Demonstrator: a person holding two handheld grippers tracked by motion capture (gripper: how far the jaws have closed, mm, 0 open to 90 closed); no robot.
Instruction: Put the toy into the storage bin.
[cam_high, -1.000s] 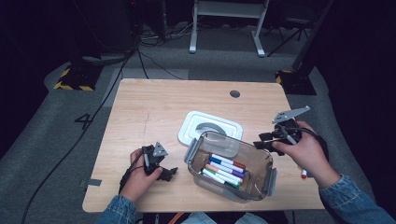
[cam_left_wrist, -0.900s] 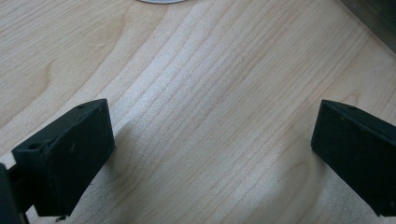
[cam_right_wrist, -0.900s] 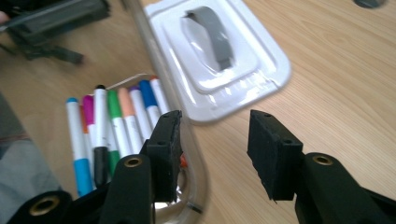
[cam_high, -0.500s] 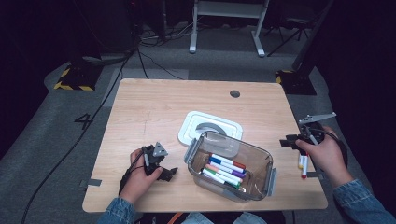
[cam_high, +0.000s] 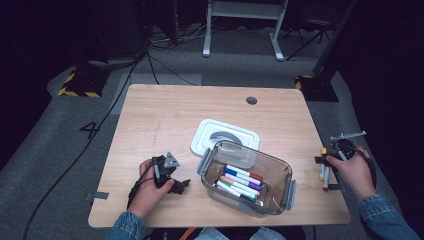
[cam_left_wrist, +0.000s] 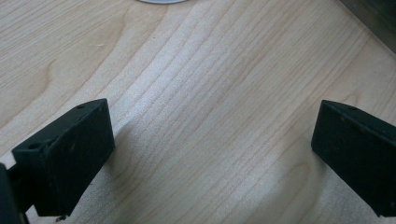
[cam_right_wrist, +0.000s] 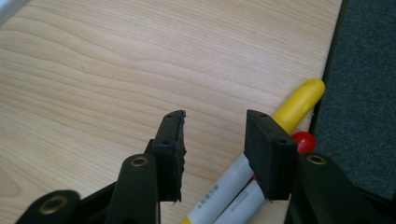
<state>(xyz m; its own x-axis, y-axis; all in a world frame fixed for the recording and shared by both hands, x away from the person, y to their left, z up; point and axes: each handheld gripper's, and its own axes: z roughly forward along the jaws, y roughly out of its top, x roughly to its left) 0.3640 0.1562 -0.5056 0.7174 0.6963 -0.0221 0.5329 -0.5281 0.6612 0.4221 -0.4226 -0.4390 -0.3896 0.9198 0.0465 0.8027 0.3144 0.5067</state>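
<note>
The right tongs (cam_right_wrist: 212, 140) sit at the right edge of the light wooden bench (cam_high: 165, 115) in the high view, over two loose markers: a yellow-capped marker (cam_right_wrist: 299, 103) and a red-capped marker (cam_right_wrist: 302, 141). In the right gripper view the right-hand jaw covers much of both white barrels, the frame's lower edge cuts them off, and the print on the barrels is too small to read. The jaws are spread part-way and have just been closing; the space between them holds bare bench, with both markers lying under and beyond the right-hand jaw. No pad presses on either marker.

The left tongs (cam_left_wrist: 210, 149) rest at lower left of the high view, jaws spread wide over bare wood, pinching nothing.

One clear plastic rectangular container with grey side latches (cam_high: 246, 184) stands at lower centre. Roughly six coloured markers (cam_high: 241, 180) lie inside; overlap prevents an exact count. One white rectangular lid (cam_high: 206, 140) lies just behind the container, partly hidden by it.
</note>
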